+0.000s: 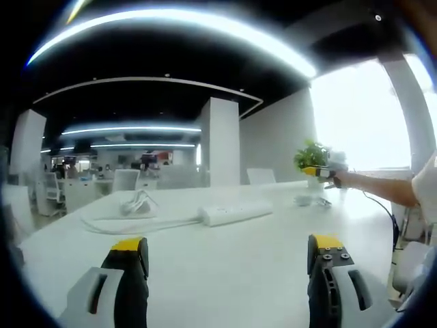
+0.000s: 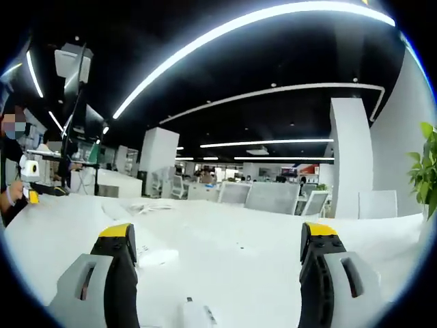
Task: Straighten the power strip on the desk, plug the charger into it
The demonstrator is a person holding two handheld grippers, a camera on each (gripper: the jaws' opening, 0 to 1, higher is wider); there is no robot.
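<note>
Two grippers are seen above one broad white desk (image 1: 225, 266), which fills the lower half of both views. At the centre of the left gripper view the white power strip (image 1: 235, 212) is seen lying at a slant, its cord (image 1: 130, 222) looped toward the centre left. A small pale object, possibly the charger (image 2: 194, 314), is glimpsed at the bottom centre of the right gripper view; this cannot be confirmed. The left gripper (image 1: 229, 249) is held released, its jaws wide apart and empty, and the right gripper (image 2: 217, 236) likewise. Nothing is judged done yet: the strip is unstraightened, and the plugging is left.
</note>
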